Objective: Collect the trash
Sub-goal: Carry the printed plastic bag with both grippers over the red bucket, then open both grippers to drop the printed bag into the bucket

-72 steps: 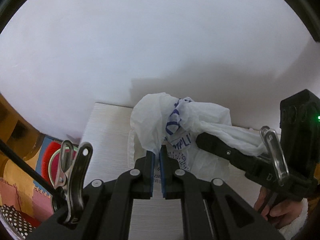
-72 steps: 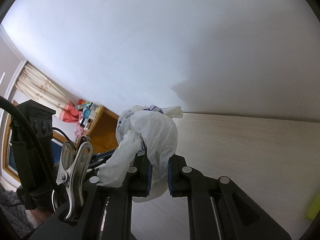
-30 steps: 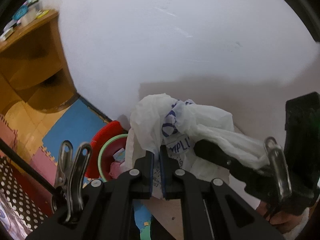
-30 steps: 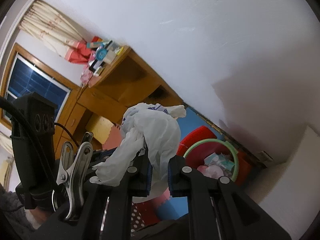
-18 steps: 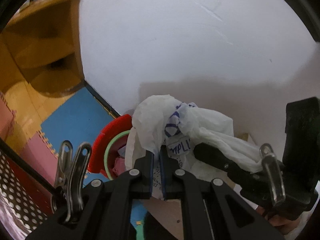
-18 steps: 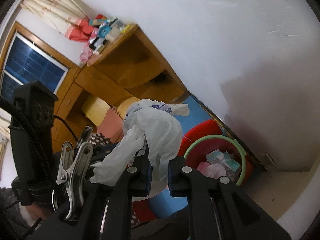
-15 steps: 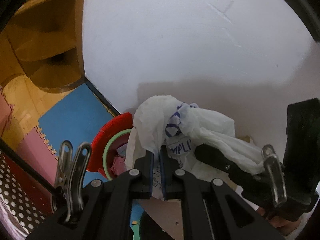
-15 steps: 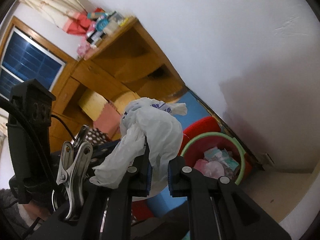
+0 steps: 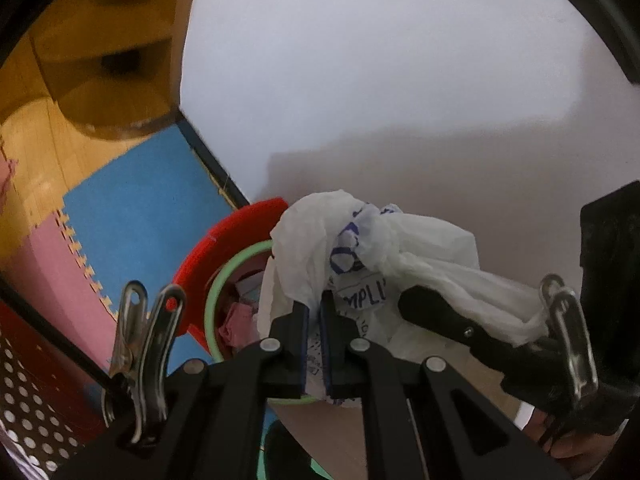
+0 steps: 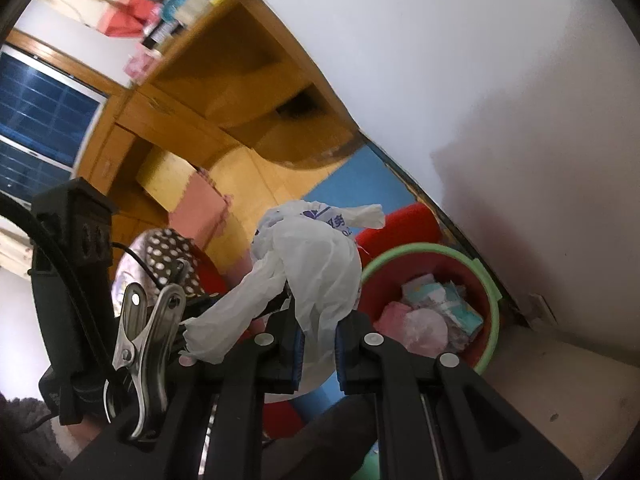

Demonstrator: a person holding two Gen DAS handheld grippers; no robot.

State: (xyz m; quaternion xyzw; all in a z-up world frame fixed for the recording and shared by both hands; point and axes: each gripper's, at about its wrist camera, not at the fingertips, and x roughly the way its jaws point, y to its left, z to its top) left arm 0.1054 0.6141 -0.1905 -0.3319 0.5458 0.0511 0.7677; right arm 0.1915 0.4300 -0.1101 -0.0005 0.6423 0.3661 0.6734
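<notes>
Both left gripper (image 9: 314, 312) and right gripper (image 10: 318, 334) are pinching the white printed plastic bag (image 10: 316, 268), clamped closed, holding it above the green-rimmed red bin (image 10: 490, 280).

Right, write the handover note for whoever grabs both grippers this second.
Left gripper: fingers shut on the white plastic bag, pinching its lower front.
Right gripper: fingers shut on the same bag, one twisted end trailing out to the side.
The bag hangs in the air between the two grippers, above the floor mats and close to the red bin with the green rim, which stands against the wall and already holds crumpled trash.
Done: bag filled, picked up and carried to the bin.
Left: bring it over the opening, then open both grippers to drop it in.
</notes>
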